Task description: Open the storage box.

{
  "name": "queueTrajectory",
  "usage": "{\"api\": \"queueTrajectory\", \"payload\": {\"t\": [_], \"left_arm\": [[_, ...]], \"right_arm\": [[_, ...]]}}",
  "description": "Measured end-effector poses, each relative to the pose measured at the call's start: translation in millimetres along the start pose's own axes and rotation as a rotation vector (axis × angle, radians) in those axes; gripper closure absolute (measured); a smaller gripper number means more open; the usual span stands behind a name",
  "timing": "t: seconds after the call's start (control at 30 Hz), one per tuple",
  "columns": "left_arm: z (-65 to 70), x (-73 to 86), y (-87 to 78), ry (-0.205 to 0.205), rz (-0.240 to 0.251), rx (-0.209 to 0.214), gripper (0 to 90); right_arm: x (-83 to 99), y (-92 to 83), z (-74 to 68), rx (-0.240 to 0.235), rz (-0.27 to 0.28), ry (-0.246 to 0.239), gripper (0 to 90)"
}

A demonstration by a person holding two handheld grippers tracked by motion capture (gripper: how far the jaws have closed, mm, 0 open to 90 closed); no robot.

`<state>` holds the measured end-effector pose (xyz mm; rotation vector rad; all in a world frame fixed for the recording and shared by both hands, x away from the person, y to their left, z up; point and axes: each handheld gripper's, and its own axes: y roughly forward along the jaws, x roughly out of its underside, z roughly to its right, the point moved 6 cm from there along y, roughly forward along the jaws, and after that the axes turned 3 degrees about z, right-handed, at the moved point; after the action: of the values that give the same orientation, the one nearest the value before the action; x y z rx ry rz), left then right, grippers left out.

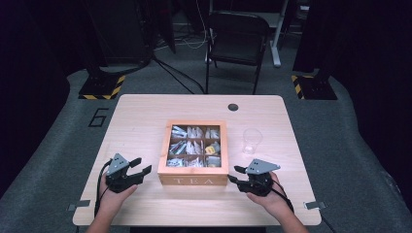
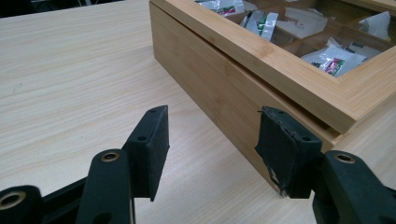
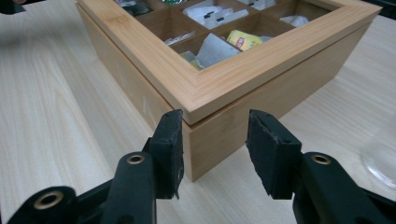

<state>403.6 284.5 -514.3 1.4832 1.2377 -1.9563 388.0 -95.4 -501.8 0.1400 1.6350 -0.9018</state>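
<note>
tea box [image 1: 193,180] ctr of frame on bench [image 1: 141,116] | L tongs [image 1: 141,167] lower left, just beside box's L front corner, apart, nothing between | R tongs [image 1: 234,174] lower right, at R front corner, apart, not gripping

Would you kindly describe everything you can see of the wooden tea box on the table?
The tea box is light bamboo-like wood, square, with TEA on its front wall. Its framed, see-through lid lies shut, showing a grid of compartments holding packets, mostly white and one yellow. It sits flat near the middle of the table. The left gripper and right gripper flank its front corners with jaws open; the right gripper's jaws straddle a corner, apparently without touching.
</note>
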Motion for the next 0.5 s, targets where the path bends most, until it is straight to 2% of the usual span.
{"api": "queueTrajectory", "payload": {"t": [0.5], "left_arm": [[1.8,1.6,2.7,0.009,-0.017,0.013,43.4]], "right_arm": [[3.4,12.3,-5.8,-0.032,-0.043,-0.016,64.4]]}}
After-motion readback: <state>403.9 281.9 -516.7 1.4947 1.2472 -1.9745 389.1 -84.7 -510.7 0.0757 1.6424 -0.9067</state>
